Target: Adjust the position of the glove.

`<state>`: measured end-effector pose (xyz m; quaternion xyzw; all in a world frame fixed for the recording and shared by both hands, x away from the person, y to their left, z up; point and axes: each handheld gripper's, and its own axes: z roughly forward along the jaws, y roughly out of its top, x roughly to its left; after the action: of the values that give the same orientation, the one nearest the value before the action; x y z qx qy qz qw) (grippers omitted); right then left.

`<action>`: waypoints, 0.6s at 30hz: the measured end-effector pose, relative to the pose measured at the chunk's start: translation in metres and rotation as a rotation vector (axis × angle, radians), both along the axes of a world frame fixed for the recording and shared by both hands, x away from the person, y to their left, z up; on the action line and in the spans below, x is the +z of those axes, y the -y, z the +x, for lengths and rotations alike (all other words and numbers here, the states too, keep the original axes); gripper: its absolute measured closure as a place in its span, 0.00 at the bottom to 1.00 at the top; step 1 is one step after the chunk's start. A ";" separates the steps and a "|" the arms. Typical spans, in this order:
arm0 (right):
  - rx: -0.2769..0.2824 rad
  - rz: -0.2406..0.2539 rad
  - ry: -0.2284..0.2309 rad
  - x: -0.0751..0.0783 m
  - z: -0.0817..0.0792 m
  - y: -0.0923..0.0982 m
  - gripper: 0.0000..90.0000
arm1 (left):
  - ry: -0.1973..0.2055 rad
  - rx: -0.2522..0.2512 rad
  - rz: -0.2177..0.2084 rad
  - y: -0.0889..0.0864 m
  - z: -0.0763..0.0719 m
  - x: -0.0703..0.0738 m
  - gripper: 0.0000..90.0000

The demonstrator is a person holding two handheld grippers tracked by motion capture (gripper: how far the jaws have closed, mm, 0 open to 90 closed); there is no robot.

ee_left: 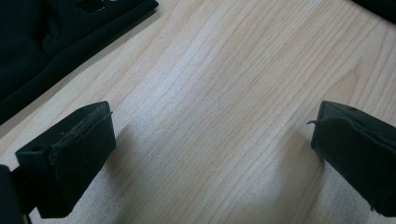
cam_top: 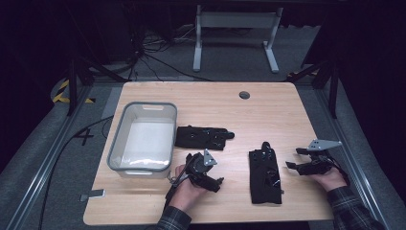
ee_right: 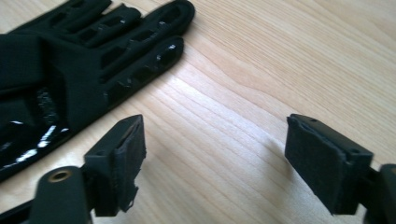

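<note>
Flanking the near glove (cam_top: 265,176), both open tongs hover over bare table (cam_top: 268,110).

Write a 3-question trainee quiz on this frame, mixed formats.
1. True or false: the right tool grips the near glove.
2. What lies in the grey bin? A) a glove B) nothing C) a cable
3. Fill in: the far glove lies on the table directly right of the ____.

Key:
1. False. In the right gripper view its jaws stand open over bare wood, with the glove off to the side.
2. B
3. bin
</note>
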<state>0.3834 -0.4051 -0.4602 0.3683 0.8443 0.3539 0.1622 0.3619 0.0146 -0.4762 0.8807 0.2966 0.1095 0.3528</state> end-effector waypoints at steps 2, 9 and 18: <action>-0.018 0.001 -0.001 -0.003 0.002 0.001 0.19 | 0.000 0.000 -0.001 0.000 0.000 0.000 0.00; -0.034 -0.021 -0.004 -0.003 0.002 -0.001 0.14 | 0.006 0.010 -0.001 -0.002 -0.001 0.005 0.14; -0.035 -0.020 -0.004 -0.003 0.003 -0.001 0.14 | -0.044 0.045 0.008 0.000 0.002 0.020 0.58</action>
<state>0.3860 -0.4044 -0.4633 0.3822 0.8416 0.3415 0.1703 0.3638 0.0149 -0.4559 0.8774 0.3236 0.0990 0.3402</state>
